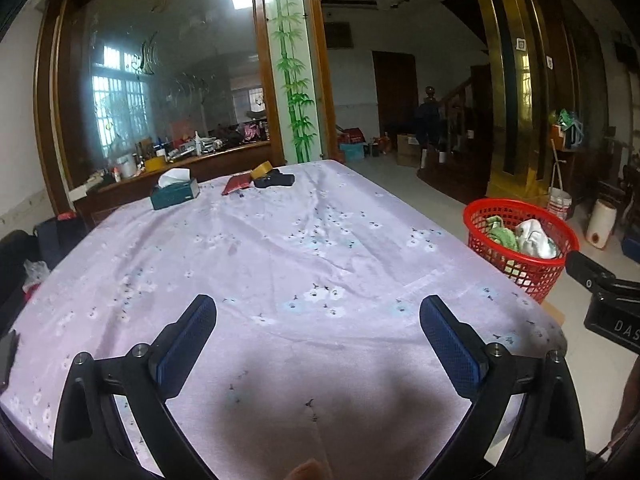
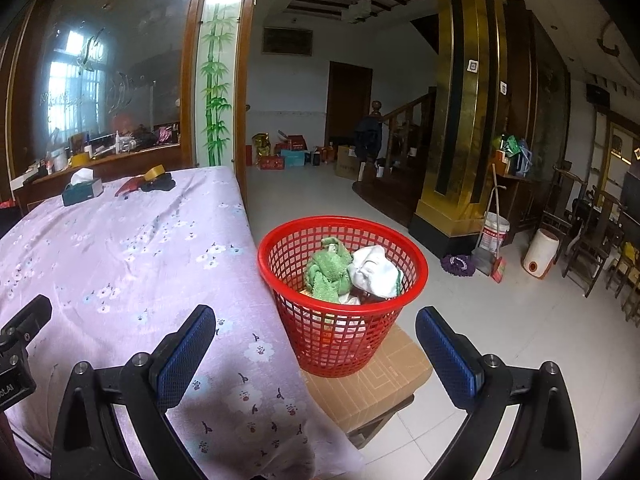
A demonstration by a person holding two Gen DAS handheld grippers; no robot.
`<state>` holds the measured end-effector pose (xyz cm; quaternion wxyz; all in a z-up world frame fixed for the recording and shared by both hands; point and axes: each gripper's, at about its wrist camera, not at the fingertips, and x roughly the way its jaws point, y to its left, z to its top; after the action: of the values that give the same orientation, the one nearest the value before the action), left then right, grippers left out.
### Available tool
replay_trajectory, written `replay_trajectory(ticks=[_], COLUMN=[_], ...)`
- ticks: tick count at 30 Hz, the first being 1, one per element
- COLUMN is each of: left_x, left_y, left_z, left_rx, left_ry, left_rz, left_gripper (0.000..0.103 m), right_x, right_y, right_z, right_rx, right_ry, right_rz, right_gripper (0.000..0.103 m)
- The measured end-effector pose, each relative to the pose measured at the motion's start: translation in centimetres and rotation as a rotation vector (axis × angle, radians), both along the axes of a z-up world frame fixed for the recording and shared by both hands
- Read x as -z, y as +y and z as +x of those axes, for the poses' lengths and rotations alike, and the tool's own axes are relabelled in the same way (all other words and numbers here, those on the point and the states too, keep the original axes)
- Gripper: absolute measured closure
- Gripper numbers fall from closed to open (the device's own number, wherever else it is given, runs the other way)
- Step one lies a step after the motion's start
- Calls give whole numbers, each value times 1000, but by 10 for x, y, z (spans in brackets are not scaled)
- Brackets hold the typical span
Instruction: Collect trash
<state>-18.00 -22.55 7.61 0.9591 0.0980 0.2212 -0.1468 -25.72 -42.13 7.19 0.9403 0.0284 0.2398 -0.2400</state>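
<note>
A red mesh basket (image 2: pixel 340 332) stands on a cardboard box (image 2: pixel 372 392) beside the table's right edge; in it lie a green crumpled cloth (image 2: pixel 326 270) and a white crumpled wad (image 2: pixel 376 270). The same red basket (image 1: pixel 520 244) shows at right in the left wrist view. My left gripper (image 1: pixel 318 318) hangs open over the lilac flowered tablecloth (image 1: pixel 280 260), nothing between its blue pads. My right gripper (image 2: pixel 316 330) is open too, its gap spanning the table's edge and the basket's front, touching neither. The right gripper's black body (image 1: pixel 600 292) pokes in at right.
At the table's far end sit a dark green tissue box (image 1: pixel 175 192), a red packet (image 1: pixel 236 184), a yellow tape roll (image 1: pixel 262 170) and a black object (image 1: pixel 276 180). Behind stand a cluttered wooden counter, a gold pillar (image 2: pixel 460 120), a white bucket (image 2: pixel 494 232), chairs and tiled floor.
</note>
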Motion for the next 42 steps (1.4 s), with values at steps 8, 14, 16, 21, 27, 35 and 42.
replay_trajectory(ticks=[8,14,16,21,27,35,42], left_x=[3,5,5,8,9,9,12], left_y=[10,13,13,11,10,10,12], left_z=[7,9,9,9,8,7,8], left_rx=[-21,-37,-33,-32,-34,-34,-36], left_ry=[44,54,52,47,44,46,62], left_rz=[-43,-44,-39,-16,-9,-12,-17], left_gripper=[2,2,2,2,2,2,2], right_x=[1,2,3,6,6,9,8], right_y=[3,4,4,5,6,6,9], right_z=[4,5,5,6,7,8,13], right_rx=[-9,-13,-14,-16,-17,-21,-36], right_ry=[10,14,16,22,25,33,40], right_rz=[-3,0,1,3,4,9,9], right_gripper=[1,1,1,1,1,1,1])
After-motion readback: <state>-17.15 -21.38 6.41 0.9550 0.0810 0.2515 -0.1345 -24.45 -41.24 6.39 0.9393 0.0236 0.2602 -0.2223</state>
